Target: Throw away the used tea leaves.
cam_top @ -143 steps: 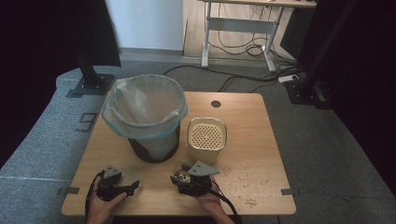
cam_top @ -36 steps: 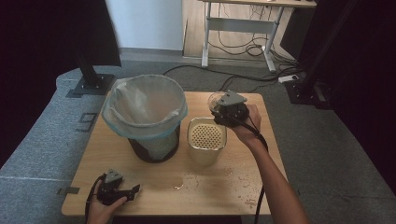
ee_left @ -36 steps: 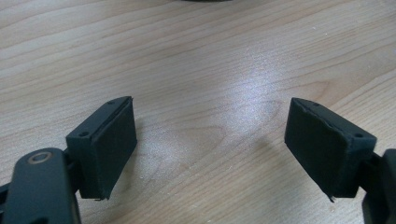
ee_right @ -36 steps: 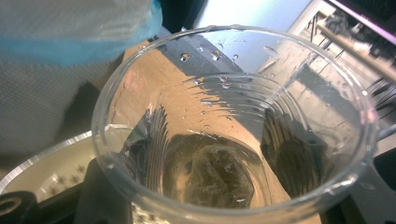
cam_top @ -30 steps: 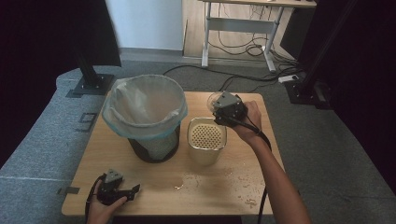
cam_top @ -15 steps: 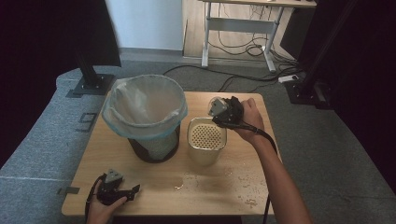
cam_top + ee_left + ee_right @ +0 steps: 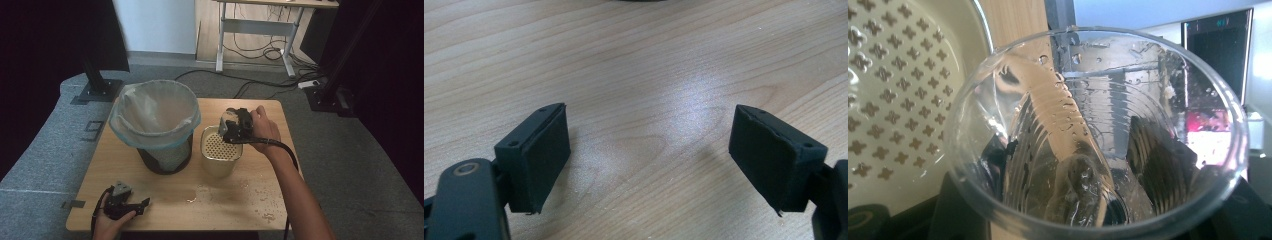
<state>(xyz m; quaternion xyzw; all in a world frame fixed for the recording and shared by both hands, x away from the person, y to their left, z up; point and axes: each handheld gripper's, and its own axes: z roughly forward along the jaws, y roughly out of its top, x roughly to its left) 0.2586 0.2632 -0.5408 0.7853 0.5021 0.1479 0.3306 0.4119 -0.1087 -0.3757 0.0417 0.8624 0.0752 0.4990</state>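
My right gripper [image 7: 233, 126] is shut on a clear plastic cup [image 7: 229, 117], held tilted over the back rim of a cream container [image 7: 219, 156] with a perforated lid. In the right gripper view the wet cup [image 7: 1098, 135] opens toward the camera, with the black jaws pressing on its sides. The patterned lid [image 7: 898, 100] lies to its left. My left gripper [image 7: 134, 206] rests on the table [image 7: 240, 220] at the front left. It is open, with bare wood between its pads [image 7: 541, 155].
A black bin lined with a pale bag [image 7: 155, 117] stands left of the container. A wet patch and scattered droplets [image 7: 260, 200] mark the table's front right. Beyond the table are grey floor, cables and a desk frame [image 7: 255, 35].
My right hand has come down and slightly left with the cup, closer over the container. Several seconds ago it was at the table's front edge. The left gripper has stayed put.
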